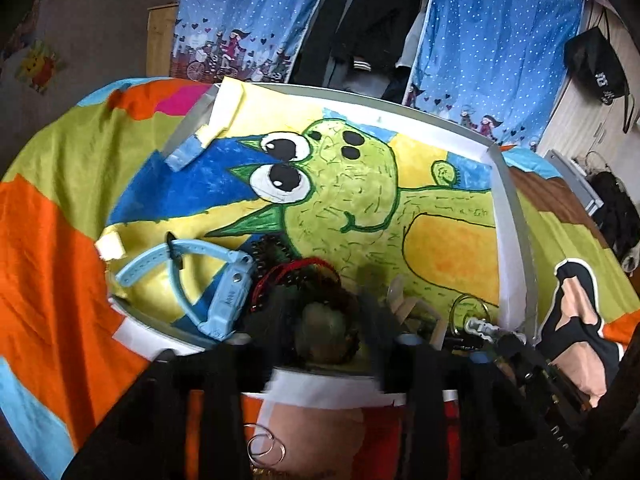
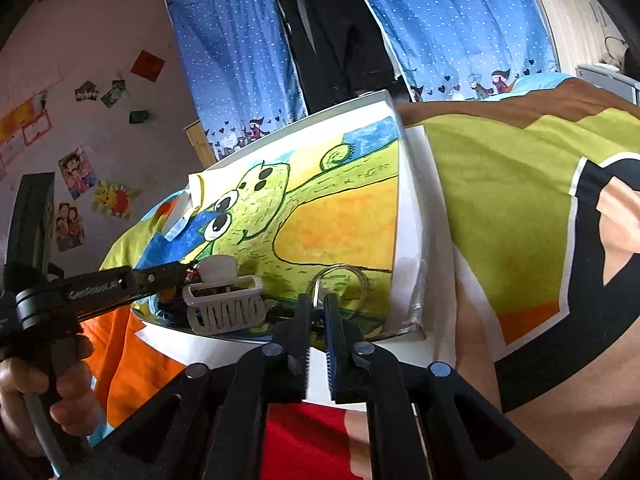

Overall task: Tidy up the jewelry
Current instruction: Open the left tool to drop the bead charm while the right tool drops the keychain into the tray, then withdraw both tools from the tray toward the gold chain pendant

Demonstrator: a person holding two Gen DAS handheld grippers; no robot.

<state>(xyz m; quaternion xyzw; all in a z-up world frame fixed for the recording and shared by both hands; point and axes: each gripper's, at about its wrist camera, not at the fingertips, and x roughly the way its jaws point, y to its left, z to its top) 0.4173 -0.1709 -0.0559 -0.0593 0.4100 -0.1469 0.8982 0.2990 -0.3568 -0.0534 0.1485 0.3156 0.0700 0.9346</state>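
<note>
A shallow white tray (image 1: 506,216) lined with a green cartoon drawing lies on the bed. At its near edge sit a light blue watch (image 1: 216,280), a red and black beaded bracelet (image 1: 296,270), a dark round piece (image 1: 326,326), a white hair claw (image 2: 224,300) and a thin hoop ring (image 2: 338,284). My left gripper (image 1: 324,344) hangs open over the dark round piece. My right gripper (image 2: 318,308) is shut on the hoop ring at the tray's near right corner; the ring also shows in the left wrist view (image 1: 470,310). Two thin hoops (image 1: 266,446) lie below the tray.
The tray rests on a bright orange, green and blue blanket (image 1: 52,240). Blue dotted curtains (image 1: 492,48) and dark hanging clothes (image 1: 360,20) stand behind. The person's hand (image 2: 44,392) holds the left gripper handle. Posters hang on the left wall (image 2: 76,172).
</note>
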